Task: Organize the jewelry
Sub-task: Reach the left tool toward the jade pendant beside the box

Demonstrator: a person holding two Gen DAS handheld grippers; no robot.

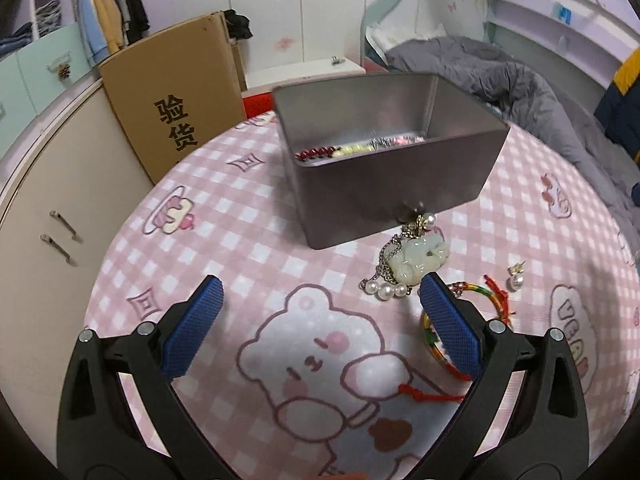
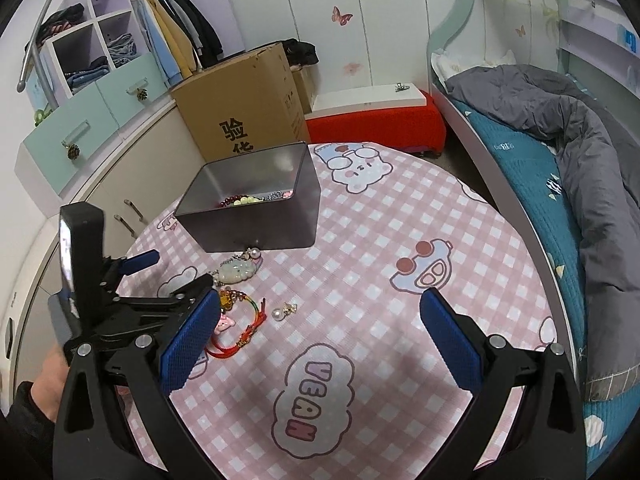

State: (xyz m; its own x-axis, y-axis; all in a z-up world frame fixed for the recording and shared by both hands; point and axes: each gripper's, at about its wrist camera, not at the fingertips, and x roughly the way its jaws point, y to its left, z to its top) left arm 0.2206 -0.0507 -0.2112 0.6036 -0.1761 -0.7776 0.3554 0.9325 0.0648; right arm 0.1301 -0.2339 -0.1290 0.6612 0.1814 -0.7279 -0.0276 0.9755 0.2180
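Pink checked tablecloth [image 1: 240,208]; jade pendant [image 1: 420,258] long axis toward tin [image 1: 384,184]; left claw [image 1: 320,304], right claw [image 2: 320,312] spread, empty.

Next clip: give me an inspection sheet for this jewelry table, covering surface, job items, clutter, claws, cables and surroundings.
Surface: round table under a pink checked cartoon cloth.
Job's things: grey metal tin holding beads; jade pendant necklace with pearls beside it; multicoloured braided bracelet; pearl earring; red cord.
Clutter: nothing seen.
Claws: left claw open, empty, near the pendant; right claw open, empty.
Cables: nothing seen.
Surroundings: cardboard box, grey duvet on a bed, hanging clothes.
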